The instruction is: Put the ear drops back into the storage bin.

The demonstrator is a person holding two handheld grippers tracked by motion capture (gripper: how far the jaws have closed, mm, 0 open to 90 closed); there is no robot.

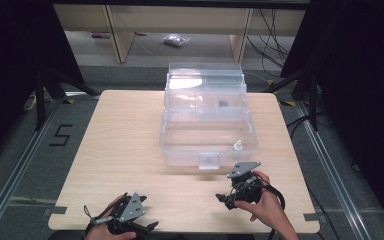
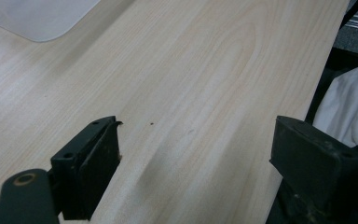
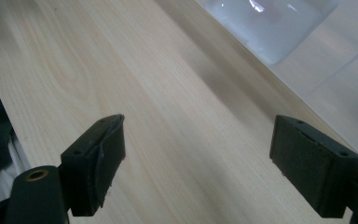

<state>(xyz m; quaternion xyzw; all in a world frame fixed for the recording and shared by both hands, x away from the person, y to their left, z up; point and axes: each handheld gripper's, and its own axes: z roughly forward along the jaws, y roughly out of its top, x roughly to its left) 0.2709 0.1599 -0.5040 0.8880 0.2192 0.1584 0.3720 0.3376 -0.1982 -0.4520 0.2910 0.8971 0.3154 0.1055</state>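
Resting spread-jawed near the table's [image 1: 130,145] front edge, left tool [image 1: 152,226] and right tool [image 1: 221,198], clear box [image 1: 207,125] beyond.

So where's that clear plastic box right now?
In the high view the clear plastic box sits on the table's far middle, just beyond the right gripper.

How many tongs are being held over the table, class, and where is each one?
2. The left tongs sit at the table's near edge, bottom left, jaws open. The right tongs are held near the front right, just before the clear plastic box, jaws open too.
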